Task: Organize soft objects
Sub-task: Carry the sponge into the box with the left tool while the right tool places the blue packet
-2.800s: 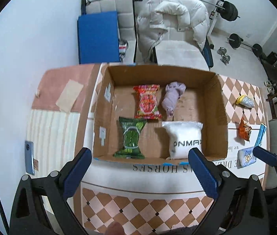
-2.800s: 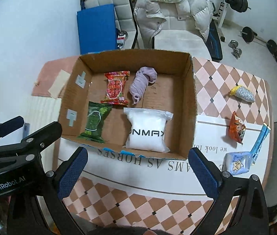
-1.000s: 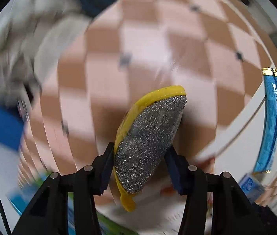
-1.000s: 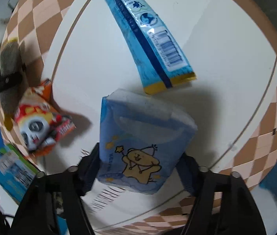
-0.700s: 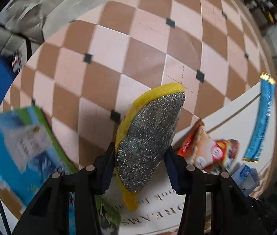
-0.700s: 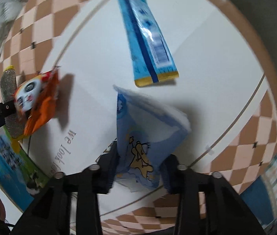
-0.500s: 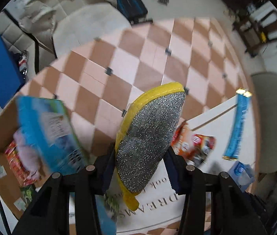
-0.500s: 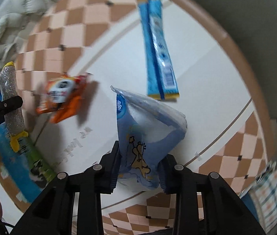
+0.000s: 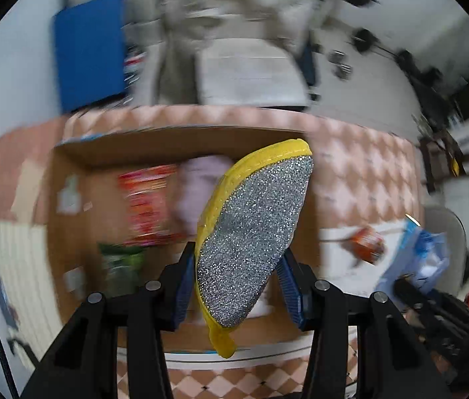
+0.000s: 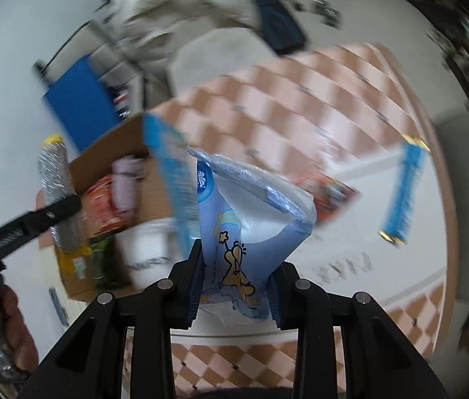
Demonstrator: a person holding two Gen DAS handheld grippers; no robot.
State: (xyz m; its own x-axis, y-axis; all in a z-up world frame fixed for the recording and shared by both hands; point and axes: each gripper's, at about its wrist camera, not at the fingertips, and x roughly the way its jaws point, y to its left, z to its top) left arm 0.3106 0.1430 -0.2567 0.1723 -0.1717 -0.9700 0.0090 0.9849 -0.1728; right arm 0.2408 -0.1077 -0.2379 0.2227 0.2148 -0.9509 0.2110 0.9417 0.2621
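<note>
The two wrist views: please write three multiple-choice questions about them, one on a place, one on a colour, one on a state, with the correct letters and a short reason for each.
1. Where does the long blue packet lie?
A. on the white part of the tablecloth
B. inside the cardboard box
C. on the chair

2. What colour is the rim of the glittery sponge?
A. red
B. yellow
C. green

3. What is the state of the right gripper?
A. open and empty
B. shut on the orange snack bag
C. shut on the blue tissue pack

Answers:
1. A, it lies flat on the white cloth, away from the cardboard box.
2. B, a yellow edge runs around the silver face.
3. C, the blue tissue pack is squeezed between its fingers.
</note>
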